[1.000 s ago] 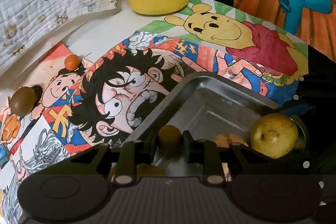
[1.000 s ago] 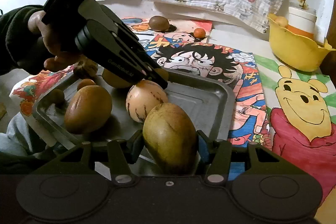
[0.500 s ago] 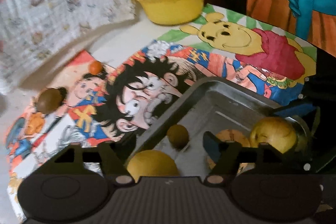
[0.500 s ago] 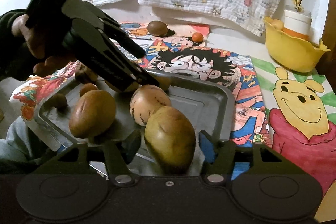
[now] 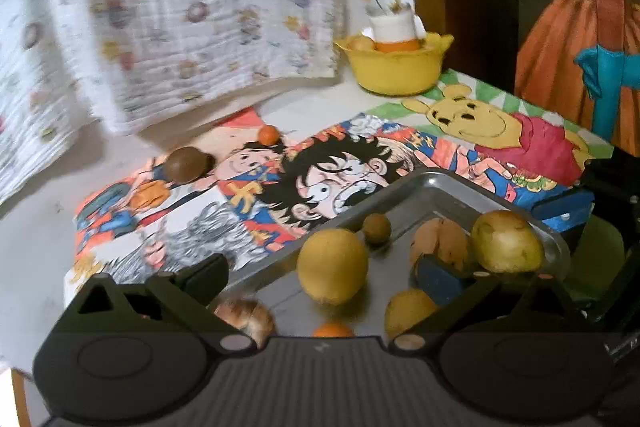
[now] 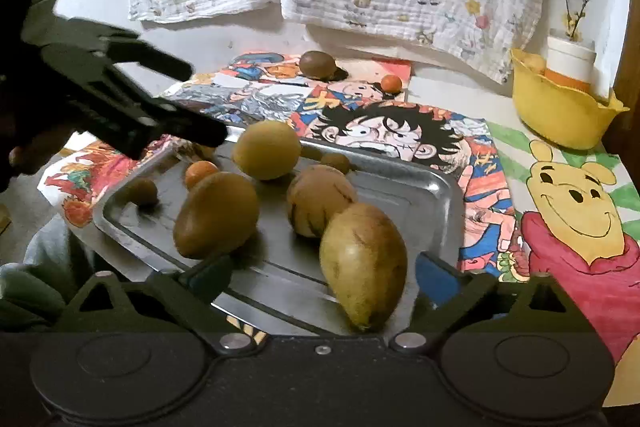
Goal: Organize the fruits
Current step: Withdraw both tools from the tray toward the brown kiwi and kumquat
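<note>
Both the left gripper [image 5: 320, 277] and the right gripper [image 6: 322, 273] are wide open and hold nothing. The metal tray [image 6: 436, 187] holds a mango [image 6: 362, 263], a round yellow fruit [image 6: 266, 149] and other fruits. A brown fruit [image 6: 316, 65] and a small orange [image 6: 391, 83] sit on the cartoon mat [image 6: 400, 131], well apart from the tray.

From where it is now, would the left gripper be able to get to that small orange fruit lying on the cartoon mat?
Probably yes. The left gripper is open and empty above the metal tray, and the small orange fruit lies alone on the cartoon mat, with nothing between them. It would need to move forward past the tray's rim.
</note>
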{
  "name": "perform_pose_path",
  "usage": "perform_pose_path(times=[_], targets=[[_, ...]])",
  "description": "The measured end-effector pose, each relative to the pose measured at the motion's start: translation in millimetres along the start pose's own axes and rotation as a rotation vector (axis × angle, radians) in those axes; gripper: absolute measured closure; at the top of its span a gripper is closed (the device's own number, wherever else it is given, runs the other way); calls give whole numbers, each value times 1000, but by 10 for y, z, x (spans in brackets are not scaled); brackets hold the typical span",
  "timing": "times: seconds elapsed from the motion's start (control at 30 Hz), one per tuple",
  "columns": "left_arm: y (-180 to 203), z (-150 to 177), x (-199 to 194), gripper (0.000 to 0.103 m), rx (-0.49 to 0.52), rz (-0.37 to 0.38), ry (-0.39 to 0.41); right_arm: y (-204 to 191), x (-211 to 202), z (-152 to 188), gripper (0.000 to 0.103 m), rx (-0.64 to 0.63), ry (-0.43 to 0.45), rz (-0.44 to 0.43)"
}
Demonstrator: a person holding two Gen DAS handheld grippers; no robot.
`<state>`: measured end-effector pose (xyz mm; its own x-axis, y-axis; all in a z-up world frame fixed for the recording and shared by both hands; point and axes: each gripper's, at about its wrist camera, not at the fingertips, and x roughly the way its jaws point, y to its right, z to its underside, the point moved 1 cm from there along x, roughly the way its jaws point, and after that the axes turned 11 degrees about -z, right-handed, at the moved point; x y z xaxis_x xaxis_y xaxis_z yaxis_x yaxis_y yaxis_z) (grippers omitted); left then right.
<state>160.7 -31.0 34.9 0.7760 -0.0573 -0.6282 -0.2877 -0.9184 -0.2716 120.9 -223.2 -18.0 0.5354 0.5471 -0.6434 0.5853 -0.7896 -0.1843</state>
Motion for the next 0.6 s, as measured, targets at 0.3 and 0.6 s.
perform_pose_path(times=[0.3, 0.6], targets=[[-229, 440, -407, 0, -62, -52, 9, -199, -21, 6, 1, -17, 10, 2], [-331, 704, -612, 0, -97, -73, -5, -357, -18, -78, 1, -21, 11, 5]])
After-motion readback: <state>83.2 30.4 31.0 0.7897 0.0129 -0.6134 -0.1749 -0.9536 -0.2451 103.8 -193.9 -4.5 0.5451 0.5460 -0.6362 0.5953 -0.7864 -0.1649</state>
